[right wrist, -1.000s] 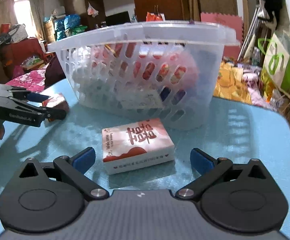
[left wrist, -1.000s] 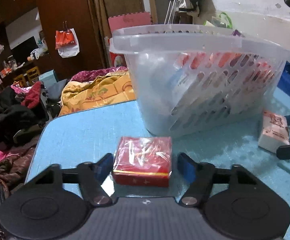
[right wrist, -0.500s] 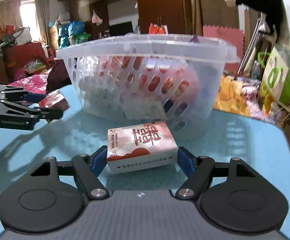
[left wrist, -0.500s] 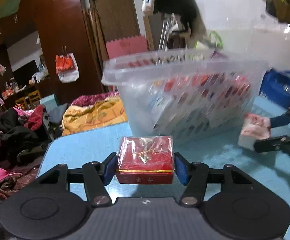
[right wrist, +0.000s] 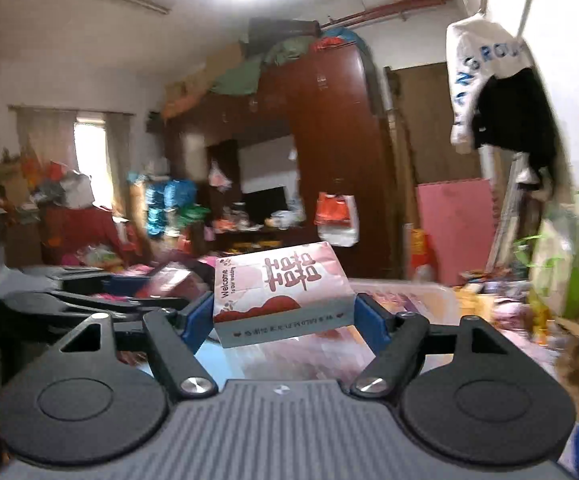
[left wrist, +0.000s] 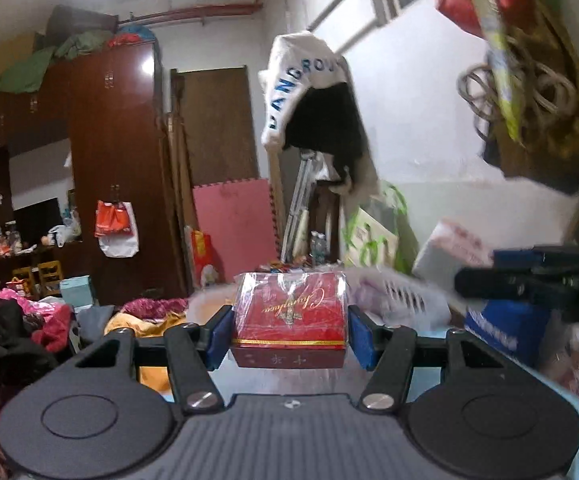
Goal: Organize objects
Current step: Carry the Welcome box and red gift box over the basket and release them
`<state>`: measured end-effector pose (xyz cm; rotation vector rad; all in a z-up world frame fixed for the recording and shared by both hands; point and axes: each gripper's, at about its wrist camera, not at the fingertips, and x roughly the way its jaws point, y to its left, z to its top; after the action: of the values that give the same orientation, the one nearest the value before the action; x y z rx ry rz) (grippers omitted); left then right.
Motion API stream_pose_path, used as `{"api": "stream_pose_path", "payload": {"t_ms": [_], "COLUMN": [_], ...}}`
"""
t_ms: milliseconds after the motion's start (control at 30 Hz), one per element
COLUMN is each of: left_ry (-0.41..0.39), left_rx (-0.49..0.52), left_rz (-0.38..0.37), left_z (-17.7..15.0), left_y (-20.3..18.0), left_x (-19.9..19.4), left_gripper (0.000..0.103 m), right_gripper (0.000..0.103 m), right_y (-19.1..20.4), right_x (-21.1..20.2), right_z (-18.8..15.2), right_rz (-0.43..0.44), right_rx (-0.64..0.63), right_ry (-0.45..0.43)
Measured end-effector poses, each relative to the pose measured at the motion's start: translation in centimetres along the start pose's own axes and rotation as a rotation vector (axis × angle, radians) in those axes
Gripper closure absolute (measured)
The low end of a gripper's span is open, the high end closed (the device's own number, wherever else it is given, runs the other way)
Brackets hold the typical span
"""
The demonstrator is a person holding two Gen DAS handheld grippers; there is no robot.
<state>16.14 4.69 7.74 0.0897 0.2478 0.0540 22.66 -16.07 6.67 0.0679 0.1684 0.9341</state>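
Now red box [left wrist: 289,316] clamped between left claw [left wrist: 288,334] pads.

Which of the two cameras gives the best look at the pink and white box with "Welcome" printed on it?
The right wrist view: the pink and white box sits centred and sharp between the right gripper pads, print readable. The left wrist view catches the same box only blurred at the right edge.

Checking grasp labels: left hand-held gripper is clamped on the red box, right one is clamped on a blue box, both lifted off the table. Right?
Not quite. The right hand-held gripper is clamped on a pink and white box, not a blue one; the right wrist view shows it. The rest stands: the left hand-held gripper is clamped on the red box, and both are lifted off the table.
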Motion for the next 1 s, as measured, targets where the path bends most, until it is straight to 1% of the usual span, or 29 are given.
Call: {"api": "stream_pose_path", "payload": {"t_ms": [33,100,200,267,333,433,467,500,533,567,600,633,667,733,800,833,933,1000], "left_ry": [0.005,0.018,0.075,0.134,0.188,0.23,0.237,0.244,0.25,0.229,0.193,0.165,0.148,0.119,0.07,0.05,0.007,-0.011], "left_rx": [-0.012,-0.03,-0.066,-0.084,-0.129,-0.187,-0.2,-0.21,-0.231,-0.255,-0.268,-0.27,-0.267,-0.245,-0.223,-0.215,-0.192,-0.186], "left_rz": [0.002,0.017,0.055,0.088,0.112,0.081,0.078,0.074,0.064,0.055,0.063,0.08,0.093,0.089,0.105,0.113,0.075,0.065], "left_z": [1.1,2.6,3.8,4.0,3.6,2.7,2.3,1.9,1.6,1.2,1.0,0.8,0.6,0.6,0.7,0.7,0.5,0.2], "left_y": [0.1,0.1,1.1,2.1,3.2,4.5,4.7,4.9,5.3,5.6,5.8,5.8,5.7,5.4,5.0,4.7,4.1,3.6], "left_x": [1.0,2.9,6.9,10.0,12.6,14.6,15.1,15.4,15.7,15.5,15.1,14.4,13.9,12.9,11.4,10.7,8.2,6.6], "left_gripper": [0.04,0.04,0.04,0.04,0.04,0.04,0.039,0.032,0.02,0.013,0.002,0.0,0.0,0.0,0.0,0.0,0.0,0.0], "right_gripper": [0.026,0.026,0.026,0.026,0.026,0.026,0.023,0.017,0.0,0.0,0.0,0.0,0.0,0.0,0.0,0.0,0.0,0.0], "right_y": [-0.4,-1.0,-1.8,-3.0,-4.1,-4.6,-4.6,-4.5,-4.4,-4.2,-4.3,-4.2,-4.2,-4.3,-4.1,-3.8,-2.9,-2.2], "right_x": [1.1,3.7,7.4,10.0,11.8,13.3,13.2,13.4,13.2,12.8,12.2,11.3,10.5,8.7,7.6,6.7,5.1,4.1], "right_z": [1.1,2.7,3.7,3.6,3.3,2.4,2.0,1.8,1.6,1.4,1.5,1.5,1.7,2.2,2.7,2.9,2.9,2.4], "right_rz": [0.004,-0.027,-0.127,-0.181,-0.179,-0.141,-0.135,-0.135,-0.142,-0.141,-0.136,-0.13,-0.109,-0.074,-0.074,-0.08,-0.122,-0.175], "right_rx": [0.003,-0.029,-0.114,-0.129,-0.115,-0.148,-0.167,-0.19,-0.206,-0.216,-0.212,-0.186,-0.151,-0.104,-0.083,-0.072,-0.072,-0.098], "right_ry": [0.013,0.035,0.081,0.141,0.188,0.183,0.17,0.161,0.158,0.147,0.128,0.112,0.094,0.056,0.041,0.047,0.059,0.045]}}
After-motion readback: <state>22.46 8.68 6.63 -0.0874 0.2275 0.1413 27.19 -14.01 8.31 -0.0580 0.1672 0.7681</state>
